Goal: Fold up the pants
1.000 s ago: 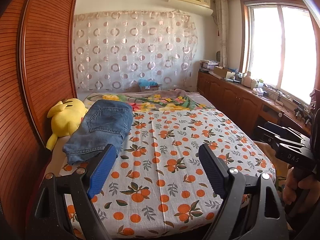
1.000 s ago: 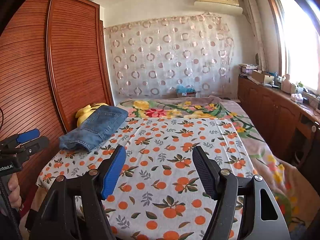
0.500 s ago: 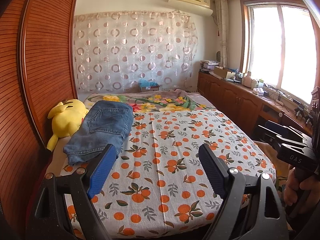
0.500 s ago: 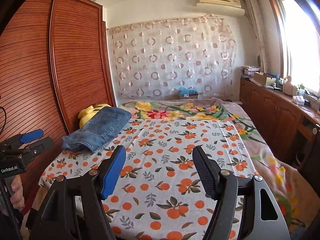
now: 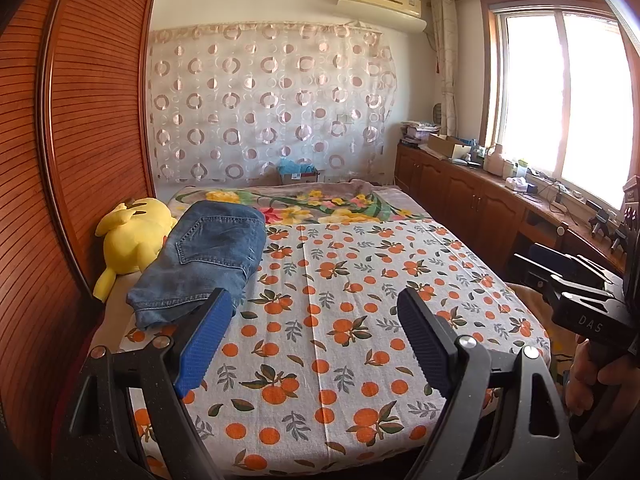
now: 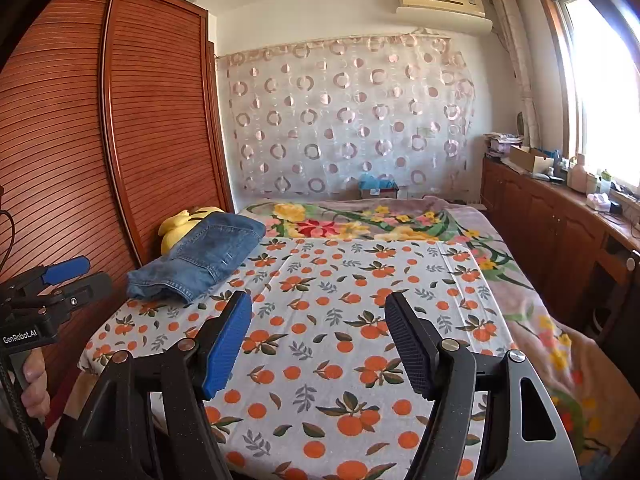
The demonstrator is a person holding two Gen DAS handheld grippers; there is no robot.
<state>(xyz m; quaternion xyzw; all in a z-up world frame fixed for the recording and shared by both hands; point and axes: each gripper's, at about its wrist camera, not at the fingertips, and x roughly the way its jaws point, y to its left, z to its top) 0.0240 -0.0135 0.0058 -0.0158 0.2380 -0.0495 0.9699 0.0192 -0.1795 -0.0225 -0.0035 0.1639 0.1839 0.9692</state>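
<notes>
Folded blue jeans (image 5: 204,260) lie in a compact bundle at the left side of the bed, on the orange-print sheet (image 5: 340,320); the right wrist view shows the same jeans (image 6: 200,256). My left gripper (image 5: 314,308) is open with nothing between its fingers, held above the sheet in front of the jeans and apart from them. My right gripper (image 6: 318,312) is open and empty too, over the near part of the sheet (image 6: 340,320). Each wrist view shows the other gripper at its edge, held by a hand (image 6: 34,384).
A yellow plush toy (image 5: 132,240) lies against the wooden wardrobe (image 5: 80,140) behind the jeans. A floral blanket (image 5: 320,206) covers the far end of the bed. Wooden cabinets (image 5: 472,200) with clutter run under the window on the right.
</notes>
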